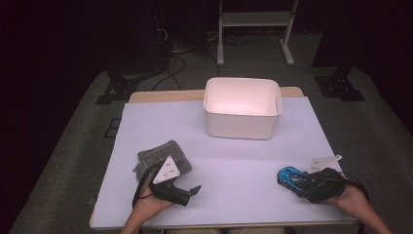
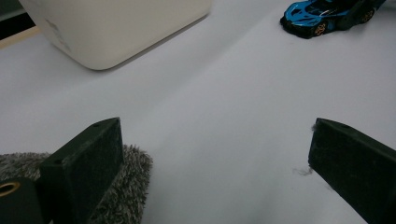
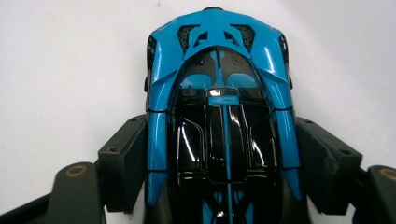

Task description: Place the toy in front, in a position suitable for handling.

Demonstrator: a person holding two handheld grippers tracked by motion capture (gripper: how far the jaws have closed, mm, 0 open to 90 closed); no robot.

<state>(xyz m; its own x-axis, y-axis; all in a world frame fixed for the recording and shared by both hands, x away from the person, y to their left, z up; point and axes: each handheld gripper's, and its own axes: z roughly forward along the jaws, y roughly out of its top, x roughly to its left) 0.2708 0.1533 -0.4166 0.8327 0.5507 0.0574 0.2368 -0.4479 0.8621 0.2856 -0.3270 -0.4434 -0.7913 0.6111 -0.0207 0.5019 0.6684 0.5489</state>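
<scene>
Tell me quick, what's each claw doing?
Left claw: open, empty, beside the cloth.
Right claw: shut on the toy car.

Glossy blue-black plastic toy car (image 3: 219,107), fuzzy grey cloth (image 1: 162,157), smooth matt white bin (image 1: 241,111)

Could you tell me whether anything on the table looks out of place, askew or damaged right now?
Nothing stands out. The white bin stands upright on the table, the grey cloth lies flat beside the open left gripper, and the blue toy car looks intact between the right gripper jaws.
</scene>
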